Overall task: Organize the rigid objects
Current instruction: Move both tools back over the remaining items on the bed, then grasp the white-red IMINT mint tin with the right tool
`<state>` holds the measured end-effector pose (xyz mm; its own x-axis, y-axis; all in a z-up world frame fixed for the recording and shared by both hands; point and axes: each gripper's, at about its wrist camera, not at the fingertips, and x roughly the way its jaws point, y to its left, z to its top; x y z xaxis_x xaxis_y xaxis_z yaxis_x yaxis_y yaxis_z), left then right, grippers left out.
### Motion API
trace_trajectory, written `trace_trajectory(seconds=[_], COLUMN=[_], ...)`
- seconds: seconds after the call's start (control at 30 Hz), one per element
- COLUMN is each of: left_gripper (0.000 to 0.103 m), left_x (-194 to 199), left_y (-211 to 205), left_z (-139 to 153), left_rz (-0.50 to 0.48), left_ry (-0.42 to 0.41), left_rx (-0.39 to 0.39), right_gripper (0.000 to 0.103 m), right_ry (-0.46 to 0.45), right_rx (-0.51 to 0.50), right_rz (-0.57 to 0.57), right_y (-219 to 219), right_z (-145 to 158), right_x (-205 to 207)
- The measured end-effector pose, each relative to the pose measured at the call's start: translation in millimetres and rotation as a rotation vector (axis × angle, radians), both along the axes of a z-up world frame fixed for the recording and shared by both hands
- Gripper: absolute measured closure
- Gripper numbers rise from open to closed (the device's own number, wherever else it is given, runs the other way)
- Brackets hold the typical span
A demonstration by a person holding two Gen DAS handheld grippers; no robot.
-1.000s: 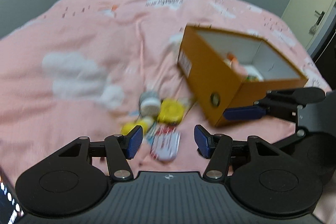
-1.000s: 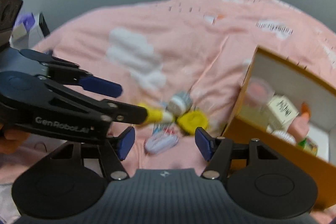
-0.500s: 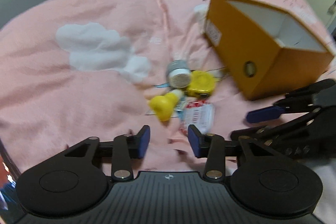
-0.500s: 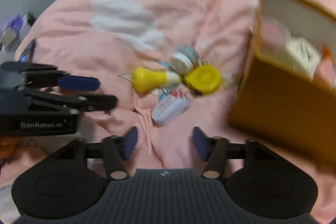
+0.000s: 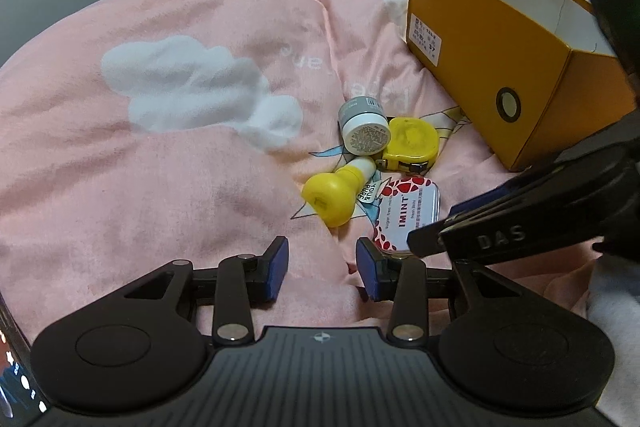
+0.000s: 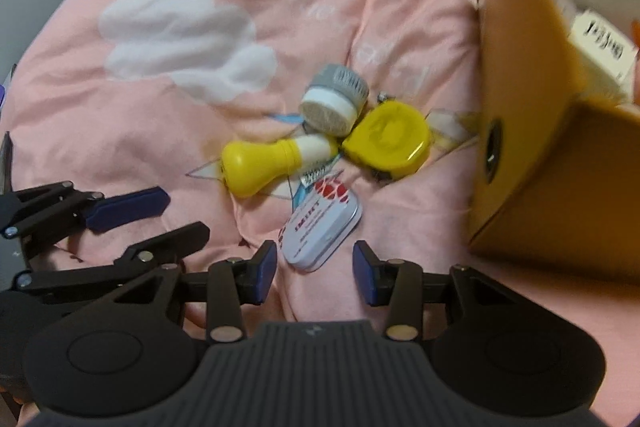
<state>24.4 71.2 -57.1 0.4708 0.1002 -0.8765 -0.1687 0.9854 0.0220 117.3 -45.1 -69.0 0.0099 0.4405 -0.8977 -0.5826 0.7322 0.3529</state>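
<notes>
While both grippers hovered low over the pink quilt (image 5: 168,163), neither held anything: the left gripper (image 5: 322,269) had its blue pads parted over bare fabric, and the right gripper (image 6: 314,271) stood spread just short of the tin (image 6: 320,229). Four small things lay clustered beside the orange box (image 5: 476,63) — a grey jar (image 5: 362,125) on its side, touching a yellow tape measure (image 5: 410,143), a yellow-capped bottle (image 5: 340,195) lying below them, and the red-and-white mint tin nearest the grippers. In the right wrist view the box stood open at the right edge, with a white carton (image 6: 600,49) inside — blurred, its print unreadable.
</notes>
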Motion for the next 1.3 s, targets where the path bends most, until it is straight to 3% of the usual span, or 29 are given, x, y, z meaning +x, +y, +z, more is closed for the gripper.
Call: trace_trajectory(seconds=[0.2, 0.33, 0.47, 0.67, 0.77, 0.87, 0.97, 1.07, 1.3], left_gripper=[0.056, 0.056, 0.056, 0.060, 0.059, 0.053, 0.047, 0.045, 0.045], left_x=[0.5, 2.2, 2.8, 10.5, 20.7, 35.3, 47.6, 53.0, 54.6], left_y=[3.7, 3.6, 6.2, 10.1, 7.8, 3.1, -7.0, -10.8, 8.7], left_z=[-2.4, -4.4, -4.6, 2.9, 8.0, 6.1, -2.9, -13.2, -19.0], left_rz=[0.003, 0.001, 0.004, -0.010, -0.051, -0.096, -0.147, -0.182, -0.164], left_ry=[-0.002, 0.003, -0.007, -0.048, -0.063, -0.055, -0.029, 0.000, 0.001], left_rx=[-0.020, -0.020, -0.042, -0.060, -0.003, 0.074, 0.154, 0.172, 0.034], right_gripper=[0.061, 0.078, 0.083, 0.089, 0.089, 0.090, 0.090, 0.090, 0.090], right_ry=[0.080, 0.058, 0.032, -0.155, -0.267, -0.310, -0.275, -0.230, -0.129], right_rx=[-0.014, -0.017, 0.006, 0.023, -0.025, -0.072, -0.072, -0.060, -0.020], right_rz=[-0.027, 0.010, 0.015, 0.062, 0.098, 0.112, 0.074, 0.063, 0.036], right_y=[4.6, 15.4, 16.0, 13.6, 12.7, 8.7, 2.8, 3.6, 0.8], right_z=[-21.2, -21.9, -15.2, 22.0, 33.2, 30.0, 23.6, 16.6, 2.8], right_x=[9.0, 5.0, 2.8, -10.8, -17.4, -19.6, -10.3, -3.2, 4.7])
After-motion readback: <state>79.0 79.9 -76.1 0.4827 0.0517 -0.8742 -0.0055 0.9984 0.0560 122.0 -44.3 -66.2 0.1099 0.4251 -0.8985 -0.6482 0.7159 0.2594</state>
